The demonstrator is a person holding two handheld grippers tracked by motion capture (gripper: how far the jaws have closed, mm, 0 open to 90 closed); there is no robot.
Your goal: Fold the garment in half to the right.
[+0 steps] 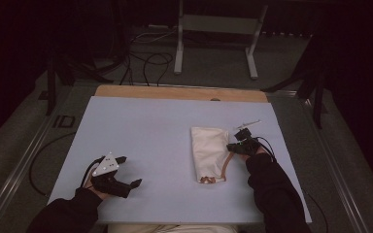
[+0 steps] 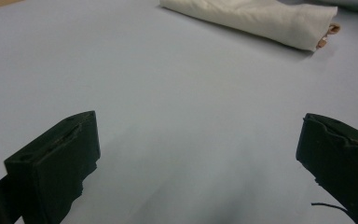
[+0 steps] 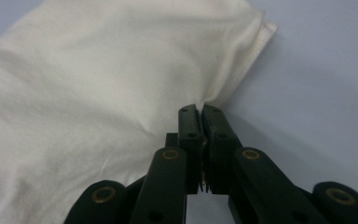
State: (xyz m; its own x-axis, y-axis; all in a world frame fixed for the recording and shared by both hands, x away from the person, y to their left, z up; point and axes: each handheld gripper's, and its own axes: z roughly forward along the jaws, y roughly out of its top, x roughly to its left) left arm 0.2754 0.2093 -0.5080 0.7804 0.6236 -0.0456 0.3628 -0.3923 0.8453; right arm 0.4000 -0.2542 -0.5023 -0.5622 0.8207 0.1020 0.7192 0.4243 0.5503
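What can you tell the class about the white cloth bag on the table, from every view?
The bag is cream-white woven fabric, soft and wrinkled, lying flat and lengthwise on the pale blue table, right of centre. A tan strap curls out at its near end. One stitched corner shows in the right gripper view. The right gripper has its jaws shut on the bag's right edge, puckering the fabric. The left gripper stays apart, open.

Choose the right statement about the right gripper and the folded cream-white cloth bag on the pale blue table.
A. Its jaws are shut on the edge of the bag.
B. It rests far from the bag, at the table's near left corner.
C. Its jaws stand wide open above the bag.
A: in the right gripper view, the right gripper has its black jaws pressed together, pinching the edge of the folded cream-white cloth bag.
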